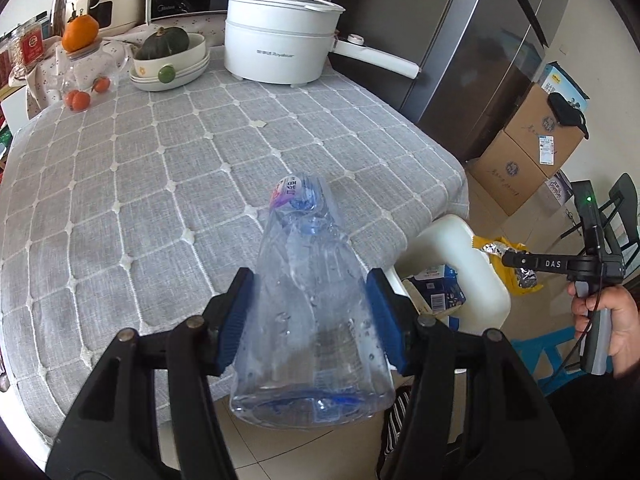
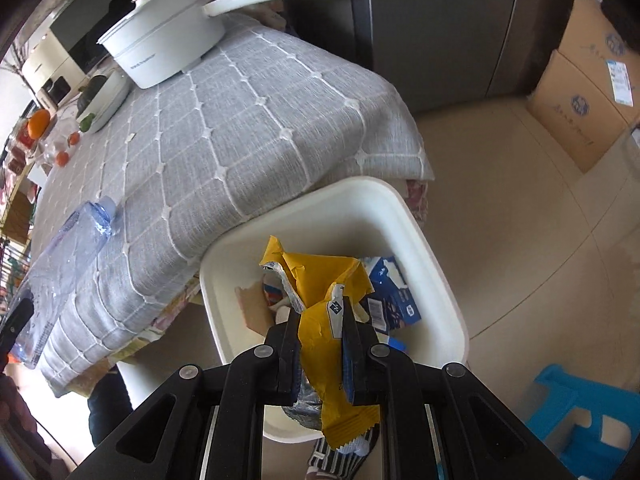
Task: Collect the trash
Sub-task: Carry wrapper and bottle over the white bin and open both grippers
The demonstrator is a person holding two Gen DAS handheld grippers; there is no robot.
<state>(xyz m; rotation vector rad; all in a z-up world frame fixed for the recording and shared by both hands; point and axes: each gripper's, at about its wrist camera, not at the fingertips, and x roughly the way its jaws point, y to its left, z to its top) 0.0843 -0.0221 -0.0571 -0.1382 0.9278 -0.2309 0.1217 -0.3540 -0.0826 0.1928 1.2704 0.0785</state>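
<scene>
My left gripper (image 1: 310,288) is shut on a clear crumpled plastic bottle (image 1: 308,300), cap end pointing away, held over the near edge of the grey checked tablecloth (image 1: 160,184). The same bottle (image 2: 64,256) shows at the left of the right wrist view. My right gripper (image 2: 320,312) is shut on a torn yellow snack wrapper (image 2: 320,320) with a silver lining, right above the white trash bin (image 2: 424,248). In the left wrist view the right gripper (image 1: 506,258) holds the wrapper (image 1: 500,250) over the bin (image 1: 476,276). The bin holds a blue carton (image 2: 394,296) and other scraps.
A white electric pot (image 1: 280,40) with a long handle, stacked bowls with a dark squash (image 1: 168,60), a glass jar and oranges (image 1: 80,32) stand at the table's far side. Cardboard boxes (image 1: 532,148), a grey fridge (image 1: 460,40) and a blue stool (image 2: 576,416) stand around the bin.
</scene>
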